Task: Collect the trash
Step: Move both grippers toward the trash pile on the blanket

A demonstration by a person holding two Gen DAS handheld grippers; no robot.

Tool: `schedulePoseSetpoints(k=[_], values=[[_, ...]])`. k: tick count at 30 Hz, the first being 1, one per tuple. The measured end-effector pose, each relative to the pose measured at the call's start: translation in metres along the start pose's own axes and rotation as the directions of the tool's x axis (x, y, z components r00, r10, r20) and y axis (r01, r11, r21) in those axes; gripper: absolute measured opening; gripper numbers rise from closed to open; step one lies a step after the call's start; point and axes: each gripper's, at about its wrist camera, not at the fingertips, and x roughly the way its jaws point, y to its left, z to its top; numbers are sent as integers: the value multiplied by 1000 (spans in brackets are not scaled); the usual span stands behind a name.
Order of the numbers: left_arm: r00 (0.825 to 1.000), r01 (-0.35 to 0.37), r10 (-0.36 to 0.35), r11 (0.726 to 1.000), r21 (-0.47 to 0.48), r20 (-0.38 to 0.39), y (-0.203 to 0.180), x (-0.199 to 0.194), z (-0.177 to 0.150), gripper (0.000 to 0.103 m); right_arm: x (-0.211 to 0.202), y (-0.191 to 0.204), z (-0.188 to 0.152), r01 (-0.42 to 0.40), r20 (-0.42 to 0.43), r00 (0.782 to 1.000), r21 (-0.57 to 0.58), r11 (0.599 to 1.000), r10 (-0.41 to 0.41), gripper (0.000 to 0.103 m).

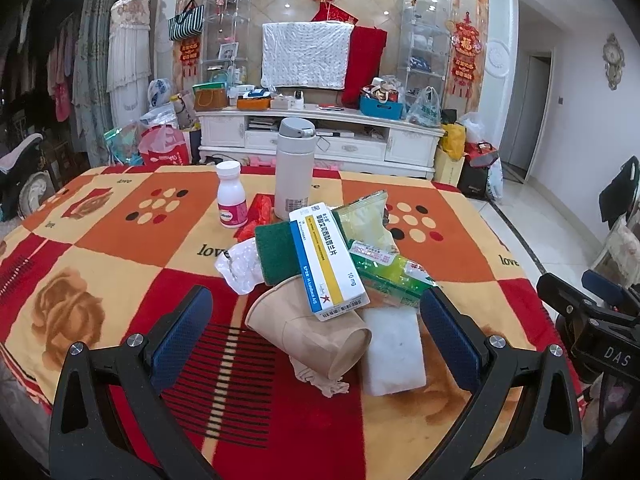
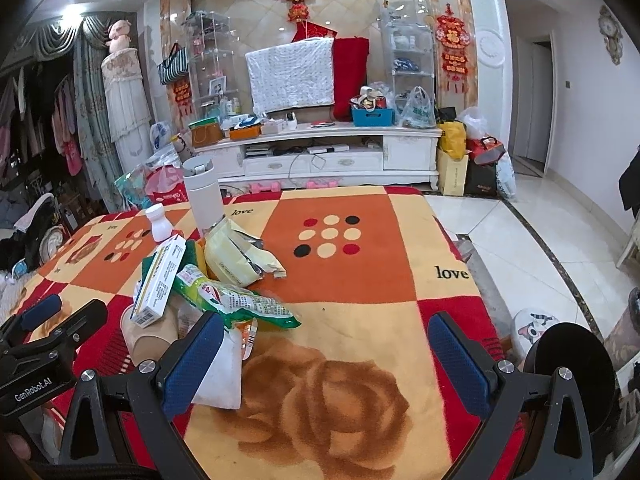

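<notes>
A heap of trash lies on the blanket-covered table. In the left wrist view, a tipped brown paper cup [image 1: 310, 332] lies between the fingers of my open left gripper [image 1: 316, 332], with a medicine box [image 1: 326, 260] leaning on it, a white pad [image 1: 394, 350], a green wrapper [image 1: 390, 272], a green scouring pad [image 1: 276, 254], a yellow pouch [image 1: 366, 220] and crumpled clear plastic [image 1: 240, 264]. My right gripper [image 2: 326, 360] is open and empty over the blanket, its left finger beside the white pad [image 2: 222, 376] and green wrapper [image 2: 236, 300]. The medicine box [image 2: 160, 280] and cup [image 2: 150, 334] lie further left.
A white thermos [image 1: 292, 168] and a pink pill bottle [image 1: 231, 196] stand behind the heap. The table edge [image 2: 452, 232] drops to tiled floor on the right. A black round object [image 2: 568, 360] sits low right. A cluttered TV cabinet [image 1: 320, 136] stands beyond.
</notes>
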Motion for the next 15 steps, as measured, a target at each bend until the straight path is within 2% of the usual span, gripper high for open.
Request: schedulePoseSetpoints(k=[15], values=[[1000, 4, -4, 1000, -18, 0, 0, 3, 0, 103, 3, -4, -1, 13, -3, 1000, -5, 1000, -13, 101]])
